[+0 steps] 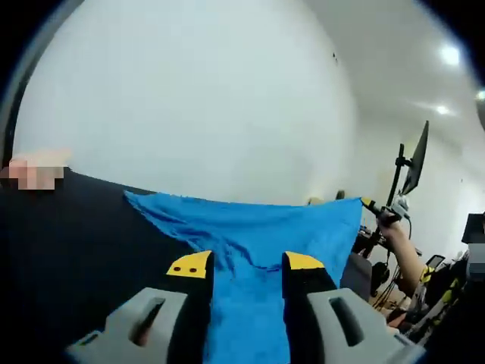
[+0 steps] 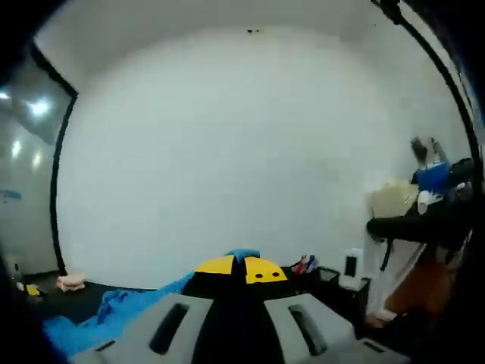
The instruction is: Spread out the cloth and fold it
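A blue cloth [image 1: 258, 227] stretches away from my left gripper [image 1: 246, 265] over a black table [image 1: 68, 250]. My left gripper's yellow-tipped jaws stand apart, open, with the cloth running up between them. At the cloth's far right corner, a hand holds my right gripper [image 1: 377, 210]. In the right gripper view, my right gripper [image 2: 242, 267] has its jaws pressed together on a fold of the blue cloth [image 2: 244, 254]. The remaining cloth [image 2: 114, 311] hangs down to the left onto the black table [image 2: 76, 299].
A white wall [image 1: 227, 98] rises behind the table. A monitor on an arm [image 1: 413, 163] and cluttered gear stand at the right. A pink object [image 2: 72, 281] lies on the table's far left, and small items and a socket [image 2: 350, 265] sit near the wall.
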The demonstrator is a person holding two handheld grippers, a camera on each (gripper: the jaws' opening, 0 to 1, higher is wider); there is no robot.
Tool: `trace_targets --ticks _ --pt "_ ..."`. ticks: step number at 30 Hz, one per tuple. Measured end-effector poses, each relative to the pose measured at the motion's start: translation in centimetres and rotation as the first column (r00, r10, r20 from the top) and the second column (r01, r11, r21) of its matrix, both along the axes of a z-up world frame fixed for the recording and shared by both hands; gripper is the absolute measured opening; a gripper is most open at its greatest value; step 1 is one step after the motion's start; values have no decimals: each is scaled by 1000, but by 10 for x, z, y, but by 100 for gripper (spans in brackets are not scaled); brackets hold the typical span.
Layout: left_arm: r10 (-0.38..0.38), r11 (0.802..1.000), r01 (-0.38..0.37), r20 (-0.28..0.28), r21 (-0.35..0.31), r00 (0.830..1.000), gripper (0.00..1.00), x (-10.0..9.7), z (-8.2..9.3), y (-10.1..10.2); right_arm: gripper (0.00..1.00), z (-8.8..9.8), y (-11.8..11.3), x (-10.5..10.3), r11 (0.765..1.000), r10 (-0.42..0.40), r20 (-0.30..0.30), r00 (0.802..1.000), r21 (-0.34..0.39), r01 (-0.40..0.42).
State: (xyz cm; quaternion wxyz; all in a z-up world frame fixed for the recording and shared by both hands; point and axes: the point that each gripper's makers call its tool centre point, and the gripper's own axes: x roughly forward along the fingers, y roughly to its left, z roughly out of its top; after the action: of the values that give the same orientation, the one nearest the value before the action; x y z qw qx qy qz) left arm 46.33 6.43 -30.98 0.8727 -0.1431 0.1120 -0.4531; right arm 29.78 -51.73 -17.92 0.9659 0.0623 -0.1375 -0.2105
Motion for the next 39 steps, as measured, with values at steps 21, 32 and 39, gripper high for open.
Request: trace_targets --ticks 21,32,39 --pt "98 995 -98 -16 -4 995 32 6 -16 79 1 23 468 173 595 784 -113 611 -148 -790" --pt "313 949 -316 -78 -20 946 29 19 -37 160 26 -59 625 160 268 897 -330 293 -119 -956" --pt "194 980 -186 -114 71 974 30 13 -61 127 38 -26 509 150 393 866 -262 425 -166 -904"
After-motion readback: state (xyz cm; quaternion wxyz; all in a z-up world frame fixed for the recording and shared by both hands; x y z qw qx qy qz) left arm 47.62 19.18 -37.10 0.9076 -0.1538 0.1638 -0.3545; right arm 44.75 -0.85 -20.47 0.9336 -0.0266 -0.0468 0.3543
